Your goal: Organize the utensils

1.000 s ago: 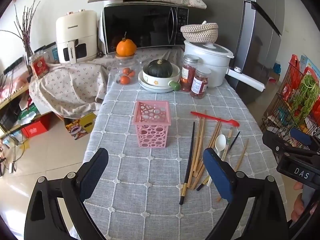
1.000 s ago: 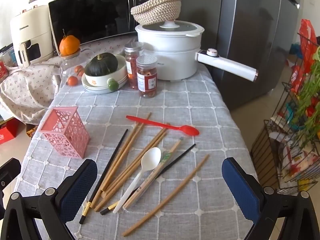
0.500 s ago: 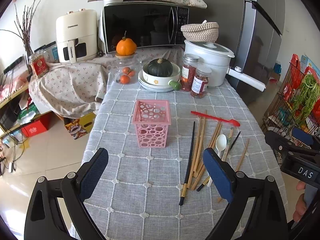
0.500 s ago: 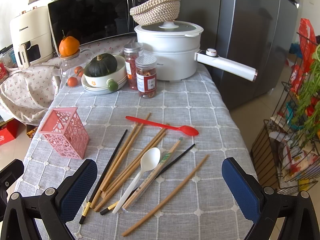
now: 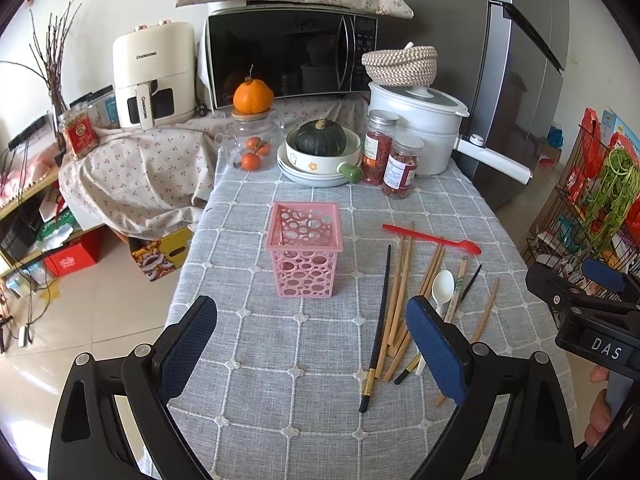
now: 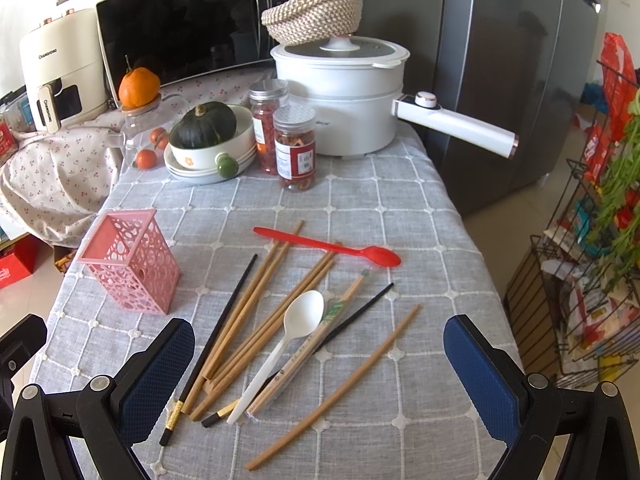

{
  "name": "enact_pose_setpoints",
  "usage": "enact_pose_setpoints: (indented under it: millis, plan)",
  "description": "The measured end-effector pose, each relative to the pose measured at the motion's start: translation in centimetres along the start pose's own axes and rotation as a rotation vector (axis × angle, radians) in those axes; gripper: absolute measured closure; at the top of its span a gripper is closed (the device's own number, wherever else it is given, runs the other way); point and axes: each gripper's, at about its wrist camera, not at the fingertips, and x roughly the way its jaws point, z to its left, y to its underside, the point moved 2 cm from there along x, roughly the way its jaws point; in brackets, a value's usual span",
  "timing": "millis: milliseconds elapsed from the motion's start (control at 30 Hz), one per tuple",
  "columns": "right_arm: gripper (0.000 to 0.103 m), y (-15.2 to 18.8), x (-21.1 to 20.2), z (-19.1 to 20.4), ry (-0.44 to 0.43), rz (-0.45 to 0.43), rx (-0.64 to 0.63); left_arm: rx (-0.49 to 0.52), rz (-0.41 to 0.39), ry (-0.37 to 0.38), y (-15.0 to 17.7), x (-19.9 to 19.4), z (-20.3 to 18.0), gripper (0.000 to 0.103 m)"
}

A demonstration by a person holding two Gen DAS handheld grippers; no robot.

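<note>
A pink perforated holder (image 5: 305,249) stands upright and empty on the grey checked tablecloth (image 5: 280,360); it also shows in the right wrist view (image 6: 132,258). To its right lie loose utensils: several wooden chopsticks (image 6: 264,300), black chopsticks (image 6: 216,344), a white spoon (image 6: 288,336) and a red spoon (image 6: 332,246). My left gripper (image 5: 312,344) is open and empty, in front of the holder. My right gripper (image 6: 320,364) is open and empty, over the near ends of the utensils.
At the back stand a white pot (image 6: 340,96) with a long handle, two jars (image 6: 294,148), a bowl with a green squash (image 6: 208,128), a glass jar with oranges (image 5: 250,140), a microwave (image 5: 288,56). A wire rack (image 6: 580,280) stands right of the table.
Both grippers have hardly moved; the views shift very slightly. Nothing on the table has moved.
</note>
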Motion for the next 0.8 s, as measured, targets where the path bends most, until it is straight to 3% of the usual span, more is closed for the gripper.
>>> enact_pose_setpoints:
  millis: [800]
  plan:
    - [0.001, 0.14, 0.21, 0.03, -0.003, 0.009, 0.004, -0.004, -0.009, -0.002, 0.06, -0.18, 0.08, 0.006]
